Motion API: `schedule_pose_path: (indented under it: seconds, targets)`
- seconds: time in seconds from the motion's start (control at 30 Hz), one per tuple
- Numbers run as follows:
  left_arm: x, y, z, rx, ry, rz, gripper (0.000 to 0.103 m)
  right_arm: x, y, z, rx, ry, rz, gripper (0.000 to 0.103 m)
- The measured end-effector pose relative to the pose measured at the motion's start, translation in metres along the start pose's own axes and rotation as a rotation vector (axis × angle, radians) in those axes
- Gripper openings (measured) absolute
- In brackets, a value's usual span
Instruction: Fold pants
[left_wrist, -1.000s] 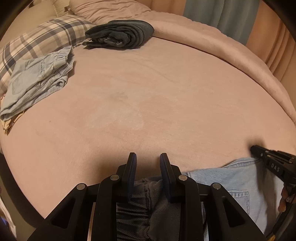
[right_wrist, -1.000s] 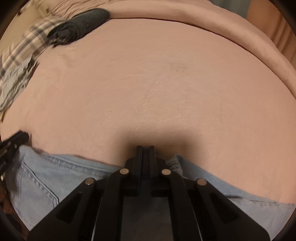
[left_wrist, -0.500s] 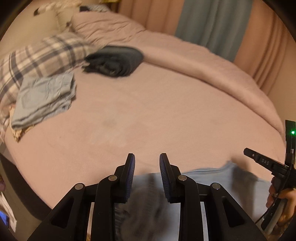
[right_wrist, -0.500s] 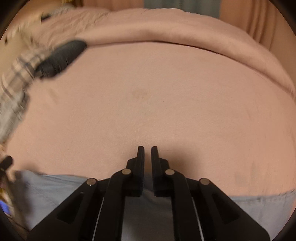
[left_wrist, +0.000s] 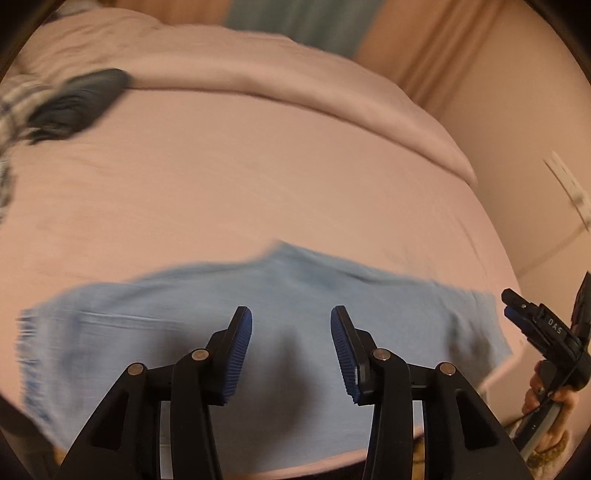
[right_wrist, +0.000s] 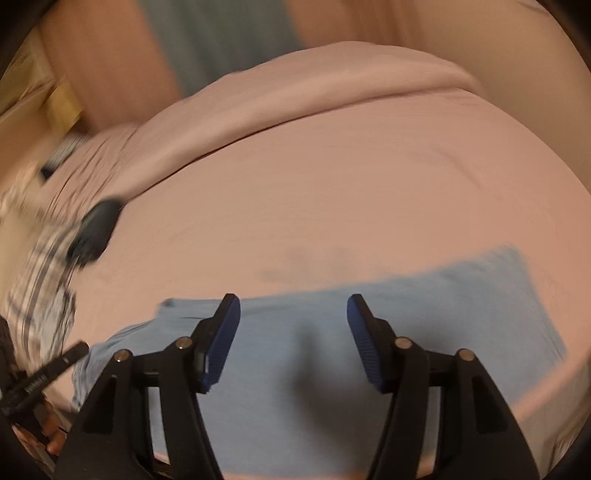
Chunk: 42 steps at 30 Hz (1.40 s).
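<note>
Light blue jeans (left_wrist: 295, 295) lie spread flat across the near edge of the pink bed (left_wrist: 258, 184), blurred by motion. My left gripper (left_wrist: 291, 317) hovers above them, its jaws opening, with nothing between the blue pads. My right gripper (right_wrist: 291, 304) also hangs over the jeans (right_wrist: 424, 306), its jaws opening wide and empty. In the left wrist view the right gripper (left_wrist: 508, 302) shows at the right edge, held by a hand (left_wrist: 535, 387). The left gripper (right_wrist: 79, 349) pokes in at the lower left of the right wrist view.
A dark folded garment (left_wrist: 81, 103) lies at the far left of the bed, beside a plaid pillow (right_wrist: 40, 280). A rolled pink duvet (left_wrist: 295, 74) runs along the back. Curtains (right_wrist: 221, 44) hang behind, and a wall stands to the right.
Both grippers let go of the jeans, widened their jaws and lifted up and back. The jeans now lie flat below them, and both views have swung and blurred.
</note>
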<state>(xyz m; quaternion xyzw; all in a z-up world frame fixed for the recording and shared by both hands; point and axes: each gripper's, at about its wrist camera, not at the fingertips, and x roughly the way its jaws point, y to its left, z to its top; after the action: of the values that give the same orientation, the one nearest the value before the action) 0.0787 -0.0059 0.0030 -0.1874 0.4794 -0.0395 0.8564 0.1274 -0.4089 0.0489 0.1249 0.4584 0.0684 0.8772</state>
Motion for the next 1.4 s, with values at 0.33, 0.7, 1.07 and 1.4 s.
schedule_pose_path:
  seconds: [0.33, 0.7, 1.07, 1.4]
  targets:
    - [0.089, -0.077, -0.030, 0.125, 0.245, -0.158, 0.043, -0.043, -0.155, -0.053, 0.362, -0.023, -0.194, 0.064]
    - [0.113, -0.110, -0.042, 0.186, 0.211, -0.073, 0.043, -0.003, -0.193, -0.060, 0.472, -0.011, -0.009, 0.064]
    - [0.087, -0.105, -0.018, 0.107, 0.264, -0.258, 0.045, -0.009, -0.144, -0.025, 0.319, -0.128, 0.009, 0.015]
    - [0.118, -0.144, 0.006, 0.051, 0.310, -0.455, 0.085, 0.003, -0.007, -0.067, -0.067, -0.002, 0.164, 0.016]
